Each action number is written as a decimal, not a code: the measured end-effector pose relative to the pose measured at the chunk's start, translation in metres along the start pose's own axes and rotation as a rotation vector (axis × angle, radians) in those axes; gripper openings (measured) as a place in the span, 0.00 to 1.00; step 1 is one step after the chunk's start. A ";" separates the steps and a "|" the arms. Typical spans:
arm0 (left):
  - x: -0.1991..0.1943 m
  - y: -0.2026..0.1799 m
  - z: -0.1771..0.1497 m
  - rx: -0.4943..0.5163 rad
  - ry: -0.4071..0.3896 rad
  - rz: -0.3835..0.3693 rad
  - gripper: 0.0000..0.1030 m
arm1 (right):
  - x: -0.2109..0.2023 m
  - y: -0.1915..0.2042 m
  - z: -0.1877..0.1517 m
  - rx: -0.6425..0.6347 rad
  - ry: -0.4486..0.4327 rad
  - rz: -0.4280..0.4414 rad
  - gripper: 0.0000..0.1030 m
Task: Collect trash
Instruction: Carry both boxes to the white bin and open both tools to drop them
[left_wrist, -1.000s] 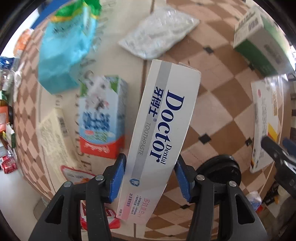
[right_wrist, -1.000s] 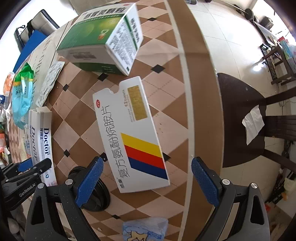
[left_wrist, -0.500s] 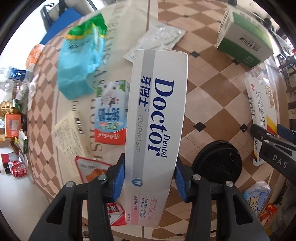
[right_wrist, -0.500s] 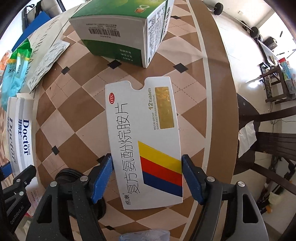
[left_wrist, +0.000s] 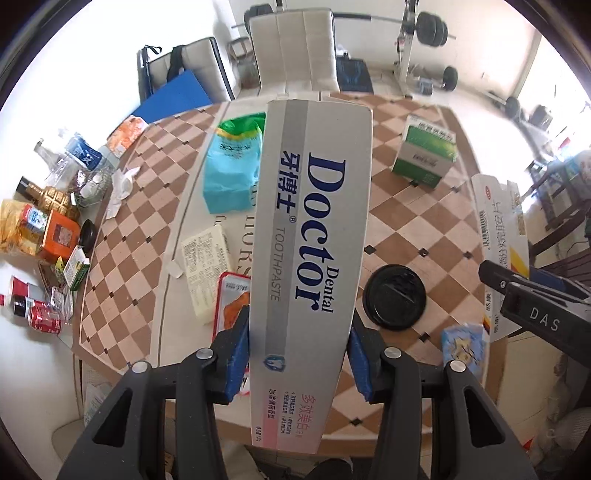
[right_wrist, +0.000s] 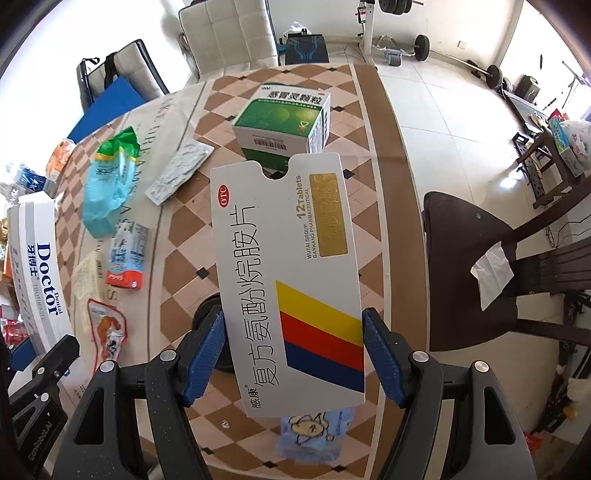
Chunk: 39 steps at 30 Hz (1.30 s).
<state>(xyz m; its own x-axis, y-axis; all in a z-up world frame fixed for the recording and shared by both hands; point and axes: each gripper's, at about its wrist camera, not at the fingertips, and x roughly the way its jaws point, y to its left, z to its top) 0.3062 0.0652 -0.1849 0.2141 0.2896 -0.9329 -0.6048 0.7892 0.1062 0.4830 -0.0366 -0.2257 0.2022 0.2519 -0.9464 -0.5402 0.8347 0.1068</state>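
Note:
My left gripper (left_wrist: 299, 356) is shut on a white "Doctor Dental" toothpaste box (left_wrist: 314, 236) and holds it lifted above the checkered table (left_wrist: 406, 229). My right gripper (right_wrist: 295, 354) is shut on a flat white tablet box (right_wrist: 288, 269) with yellow, red and blue stripes, also raised off the table. Each gripper shows in the other's view: the tablet box at the right (left_wrist: 498, 236), the toothpaste box at the left (right_wrist: 40, 273).
On the table lie a green medicine box (right_wrist: 284, 122), a blue-green bag (right_wrist: 110, 184), a blister pack (right_wrist: 179, 171), a small carton (right_wrist: 127, 254), a snack wrapper (right_wrist: 109, 328), a black lid (left_wrist: 394, 297) and a blue tissue pack (left_wrist: 463, 345). A dark chair (right_wrist: 480, 266) stands right.
My right gripper closed on the tablet box and lifted it off the table. Both grippers rose and tilted up, so more of the table and room shows.

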 end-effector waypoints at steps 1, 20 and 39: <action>-0.011 0.003 -0.009 -0.006 -0.016 -0.010 0.42 | -0.012 0.002 -0.009 0.001 -0.014 0.007 0.73; 0.016 0.108 -0.268 -0.307 0.255 -0.234 0.42 | -0.055 0.047 -0.309 -0.100 0.187 0.104 0.73; 0.420 0.077 -0.369 -0.477 0.642 -0.406 0.44 | 0.348 0.039 -0.425 -0.176 0.499 0.037 0.73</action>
<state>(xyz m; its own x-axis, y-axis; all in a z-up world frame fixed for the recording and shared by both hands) 0.0667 0.0481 -0.6955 0.0973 -0.4341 -0.8956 -0.8610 0.4146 -0.2945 0.1848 -0.1248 -0.6802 -0.2094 -0.0198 -0.9776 -0.6770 0.7243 0.1304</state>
